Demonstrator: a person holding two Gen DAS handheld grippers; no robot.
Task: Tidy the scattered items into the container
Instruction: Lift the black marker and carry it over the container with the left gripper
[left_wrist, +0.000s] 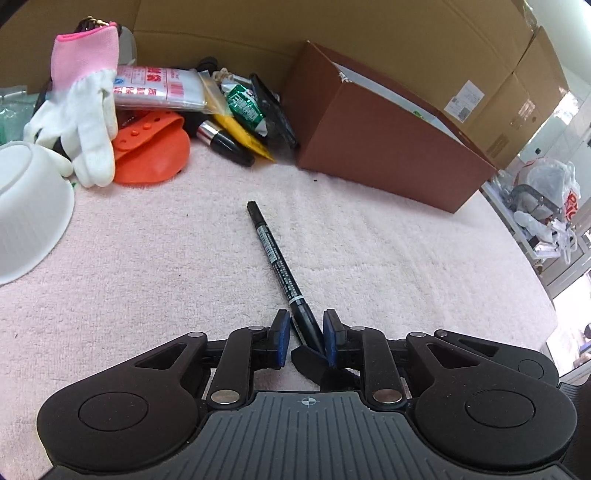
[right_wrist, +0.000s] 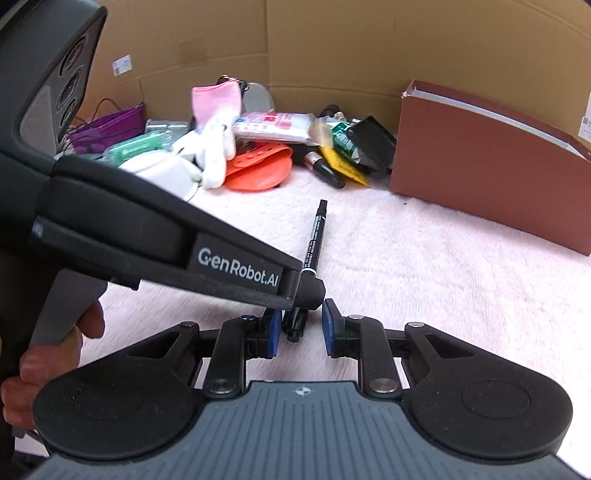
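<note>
A black marker pen (left_wrist: 275, 258) lies on the pink towel (left_wrist: 184, 258), pointing away. Its near end sits between the blue pads of my left gripper (left_wrist: 304, 338), touching the right pad with a gap on the left. In the right wrist view the same pen (right_wrist: 314, 240) runs under the left gripper's finger (right_wrist: 236, 266), and its cap end lies between the pads of my right gripper (right_wrist: 299, 332), which is open. A brown open box (left_wrist: 388, 140) stands at the back right.
A pile lies at the back left: a pink and white glove (left_wrist: 85, 110), an orange silicone piece (left_wrist: 151, 147), a white bowl (left_wrist: 26, 206), packets, a black tube (left_wrist: 225, 142). Cardboard walls stand behind. A person's hand (right_wrist: 48, 362) holds the left gripper.
</note>
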